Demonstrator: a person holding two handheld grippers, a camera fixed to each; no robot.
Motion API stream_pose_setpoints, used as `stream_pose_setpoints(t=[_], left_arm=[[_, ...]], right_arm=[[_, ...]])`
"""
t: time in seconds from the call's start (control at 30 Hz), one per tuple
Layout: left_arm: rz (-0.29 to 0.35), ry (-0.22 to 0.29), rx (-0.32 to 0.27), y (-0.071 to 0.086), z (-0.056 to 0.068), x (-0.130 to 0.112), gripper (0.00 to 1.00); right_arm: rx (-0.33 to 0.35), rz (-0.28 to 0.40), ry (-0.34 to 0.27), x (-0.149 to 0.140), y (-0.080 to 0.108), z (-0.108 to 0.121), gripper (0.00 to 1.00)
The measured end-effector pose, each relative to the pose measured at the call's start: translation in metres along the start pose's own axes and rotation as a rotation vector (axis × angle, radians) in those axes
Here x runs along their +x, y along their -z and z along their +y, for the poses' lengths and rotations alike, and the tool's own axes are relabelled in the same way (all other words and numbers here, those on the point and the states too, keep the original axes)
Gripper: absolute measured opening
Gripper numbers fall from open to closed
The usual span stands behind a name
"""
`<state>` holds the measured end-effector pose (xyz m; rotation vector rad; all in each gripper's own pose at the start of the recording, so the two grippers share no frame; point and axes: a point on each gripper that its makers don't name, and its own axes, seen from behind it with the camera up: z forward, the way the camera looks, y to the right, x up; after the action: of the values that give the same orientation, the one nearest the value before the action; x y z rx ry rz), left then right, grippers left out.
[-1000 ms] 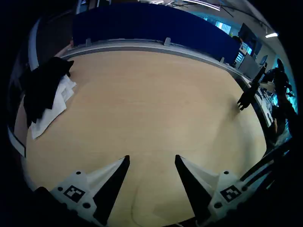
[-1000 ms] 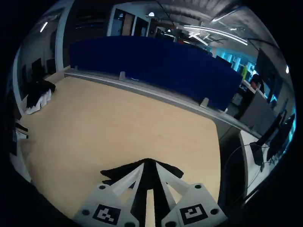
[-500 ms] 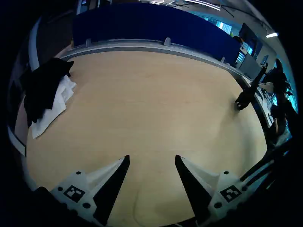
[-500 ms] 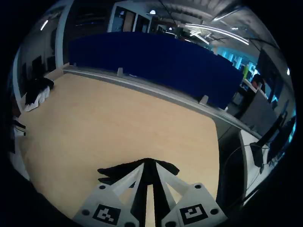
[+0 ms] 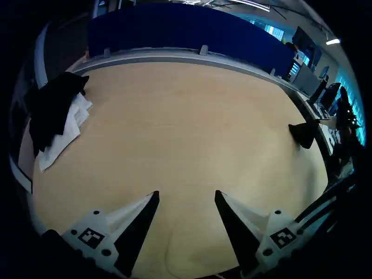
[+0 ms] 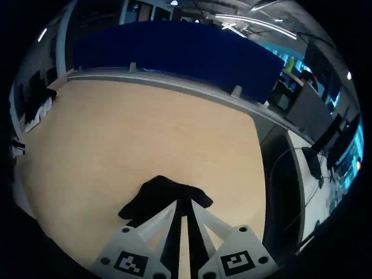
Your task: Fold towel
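In the right gripper view a black towel (image 6: pixel 160 197) hangs bunched between the fingers of my right gripper (image 6: pixel 184 202), which is shut on it low over the light wooden table (image 6: pixel 121 130). From the left gripper view the same black towel (image 5: pixel 303 133) is a small dark lump at the table's far right edge. My left gripper (image 5: pixel 186 193) hovers open above the near side of the table (image 5: pixel 186 121) with nothing between its fingers.
A heap of black and white cloths (image 5: pixel 53 114) lies at the table's left edge; in the right gripper view that heap (image 6: pixel 36 106) is far off to the left. A blue partition (image 5: pixel 186 28) runs along the back. Desks and monitors (image 6: pixel 325 139) stand to the right.
My right gripper has come down toward the table with the black towel, which now bulges wider in front of its fingers. The left gripper has stayed put.
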<state>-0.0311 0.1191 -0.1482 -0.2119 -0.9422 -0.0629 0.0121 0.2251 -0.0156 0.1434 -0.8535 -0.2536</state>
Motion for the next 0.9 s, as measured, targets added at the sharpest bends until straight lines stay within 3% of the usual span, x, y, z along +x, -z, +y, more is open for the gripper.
stream_pose_setpoints(t=[0.33, 0.57, 0.9], left_arm=[[-0.005, -0.009, 0.002, -0.003, 0.002, -0.001, 0.88], [-0.008, -0.019, 0.006, -0.004, 0.003, -0.001, 0.88], [-0.014, -0.037, 0.008, -0.004, 0.003, -0.002, 0.88]], right_arm=[[-0.082, -0.111, -0.123, -0.083, -0.006, 0.023, 0.07], [-0.138, -0.169, -0.212, -0.123, -0.013, 0.033, 0.07], [-0.199, -0.237, -0.277, -0.161, -0.024, 0.038, 0.21]])
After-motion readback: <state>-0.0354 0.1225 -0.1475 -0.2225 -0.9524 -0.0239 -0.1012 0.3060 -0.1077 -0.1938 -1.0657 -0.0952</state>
